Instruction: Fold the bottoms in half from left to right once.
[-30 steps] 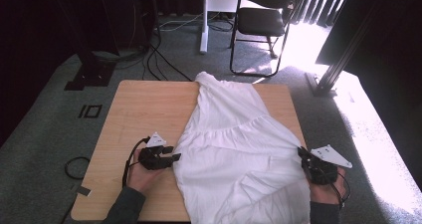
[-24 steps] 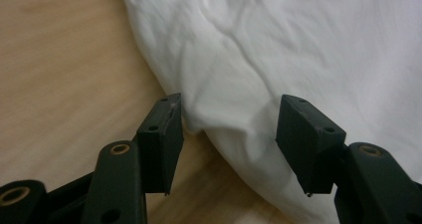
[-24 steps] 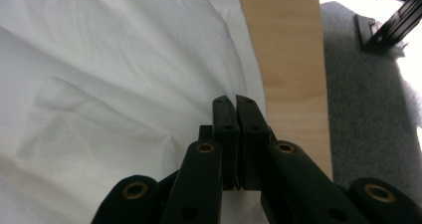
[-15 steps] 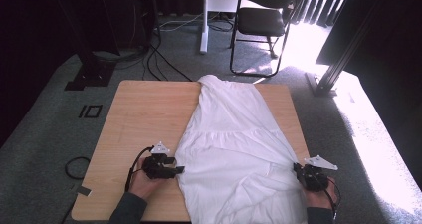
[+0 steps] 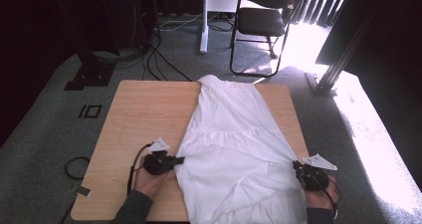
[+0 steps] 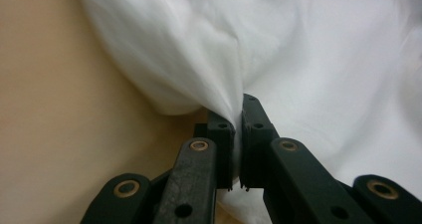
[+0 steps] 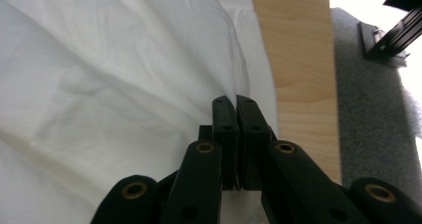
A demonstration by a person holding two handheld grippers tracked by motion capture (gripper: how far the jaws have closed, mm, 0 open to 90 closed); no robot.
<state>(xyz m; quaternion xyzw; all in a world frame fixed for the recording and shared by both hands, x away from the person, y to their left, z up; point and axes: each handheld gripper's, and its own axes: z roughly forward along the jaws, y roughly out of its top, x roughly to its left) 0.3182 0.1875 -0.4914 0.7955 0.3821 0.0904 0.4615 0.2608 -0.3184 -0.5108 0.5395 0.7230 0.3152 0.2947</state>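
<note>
Grey carpet surrounds a light wooden table (image 5: pixel 144 114), with a black chair (image 5: pixel 261 22) standing beyond its far edge and cables (image 5: pixel 164 59) trailing over the floor to the far left. Bright sunlight falls across the carpet off the table's right edge.

A white garment (image 5: pixel 234 144) lies spread lengthwise on the table, its narrow end reaching the far edge near the middle and its wide end running off the near edge. It covers the right half of the tabletop, leaving the left half bare wood.

At the garment's left edge, toward the near left part of the table, the left gripper (image 5: pixel 178 160) has its jaws pressed together on a pinch of the white cloth. They have just been closing, and in the left gripper view the fabric (image 6: pixel 219 74) bunches into a fold that runs down between the two black jaws of the left gripper (image 6: pixel 238 127).

At the near right corner of the table, the right gripper (image 5: pixel 297 167) has its jaws clamped tight on the garment's right edge. In the right gripper view, the cloth (image 7: pixel 114 84) pulls into taut creases that meet at the tips of the right gripper (image 7: pixel 235 104), with the table's edge and carpet just beyond.
</note>
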